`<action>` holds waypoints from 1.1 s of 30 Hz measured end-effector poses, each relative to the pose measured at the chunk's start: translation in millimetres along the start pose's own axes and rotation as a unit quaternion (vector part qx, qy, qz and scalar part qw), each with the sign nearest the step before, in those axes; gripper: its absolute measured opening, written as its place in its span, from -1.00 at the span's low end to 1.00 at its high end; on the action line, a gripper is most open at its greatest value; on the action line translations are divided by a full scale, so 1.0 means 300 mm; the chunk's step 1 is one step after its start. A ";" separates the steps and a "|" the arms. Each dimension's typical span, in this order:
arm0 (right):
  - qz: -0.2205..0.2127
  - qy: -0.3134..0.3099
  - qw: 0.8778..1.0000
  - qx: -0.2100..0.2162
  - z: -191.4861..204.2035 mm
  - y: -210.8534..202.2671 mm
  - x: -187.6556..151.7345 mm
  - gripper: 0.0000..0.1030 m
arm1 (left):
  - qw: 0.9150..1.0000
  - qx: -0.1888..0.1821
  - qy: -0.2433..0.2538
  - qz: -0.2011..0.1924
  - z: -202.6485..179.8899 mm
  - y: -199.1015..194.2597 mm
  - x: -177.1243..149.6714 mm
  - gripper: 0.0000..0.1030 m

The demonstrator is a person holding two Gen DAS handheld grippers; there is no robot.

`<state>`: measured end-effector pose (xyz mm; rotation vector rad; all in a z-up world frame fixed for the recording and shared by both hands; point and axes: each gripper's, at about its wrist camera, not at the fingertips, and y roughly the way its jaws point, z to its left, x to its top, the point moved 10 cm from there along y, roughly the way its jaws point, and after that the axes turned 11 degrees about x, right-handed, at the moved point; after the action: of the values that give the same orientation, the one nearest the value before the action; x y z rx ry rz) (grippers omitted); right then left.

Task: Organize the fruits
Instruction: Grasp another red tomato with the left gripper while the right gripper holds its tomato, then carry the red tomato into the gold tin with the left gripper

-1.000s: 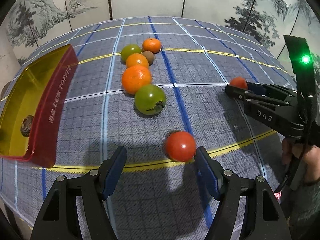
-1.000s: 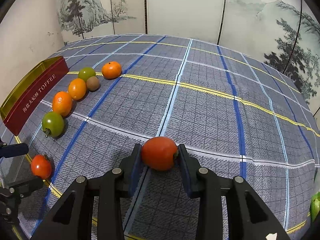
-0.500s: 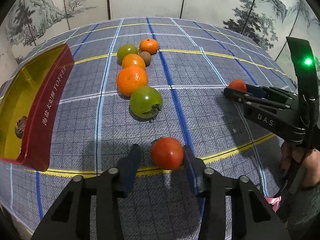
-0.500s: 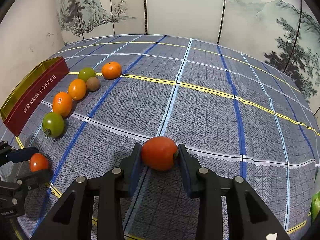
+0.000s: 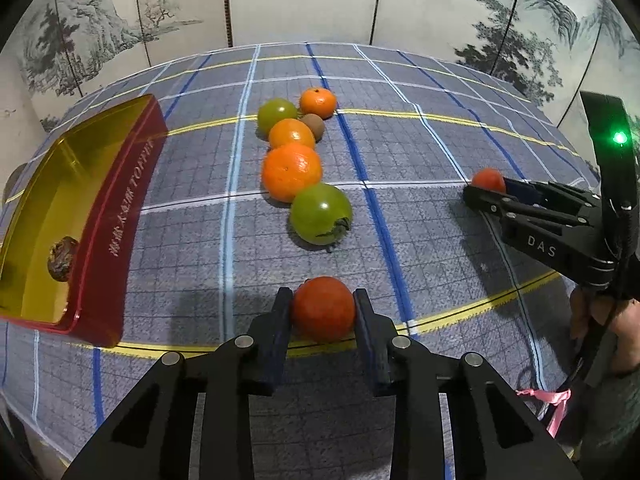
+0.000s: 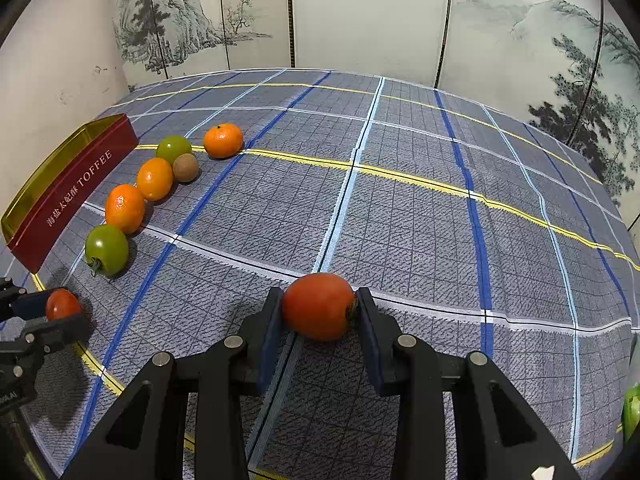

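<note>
At the left edge of the checked tablecloth (image 6: 400, 208) we see a red toffee tin (image 5: 120, 216) with a gold inside, lying open; one small brown, wrinkled item (image 5: 62, 259) sits on its floor, and we cannot tell what it is. No fruit lies in the tin.

Our left gripper (image 5: 323, 320) pinches a red tomato (image 5: 323, 308) between its two blue pads (image 5: 280, 320), which press on the fruit's left and right sides. It sits low over the cloth by a yellow stripe, near the tin's front corner; we cannot tell whether it touches the cloth. Our right gripper (image 6: 318, 316) likewise clamps a second red tomato (image 6: 318, 306), stem end against the right-side pad, out in the middle of the cloth, well apart from the other fruit.

Between the left gripper and the far side runs a curved row of fruit beside the tin: a green tomato (image 5: 321, 214) nearest, touching a large orange (image 5: 292, 172), then a smaller orange (image 5: 292, 135), a second green tomato (image 5: 277, 114), a kiwi (image 5: 313, 125) and a mandarin (image 5: 318, 102) at the far end. Nothing stands between the left gripper's tomato and the tin. A painted folding screen (image 6: 360, 16) backs the table.
</note>
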<state>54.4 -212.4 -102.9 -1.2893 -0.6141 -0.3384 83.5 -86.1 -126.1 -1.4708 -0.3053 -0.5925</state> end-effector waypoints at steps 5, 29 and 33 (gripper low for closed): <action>0.000 0.000 1.000 0.000 -0.002 0.000 0.000 -0.35 | 1.000 0.010 -0.006 -0.004 0.038 -0.011 0.005 -0.39; 0.000 0.000 1.000 0.000 -0.003 0.001 0.000 -0.35 | 0.981 0.140 -0.118 -0.060 0.688 -0.111 0.141 -0.39; 0.000 0.000 1.000 0.000 -0.003 0.001 0.001 -0.35 | 0.977 0.162 -0.134 -0.041 0.799 -0.059 0.116 -0.39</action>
<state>55.0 -213.3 -103.3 -1.2892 -0.6140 -0.3384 140.7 143.0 -69.5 -1.2249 -0.6452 -0.3864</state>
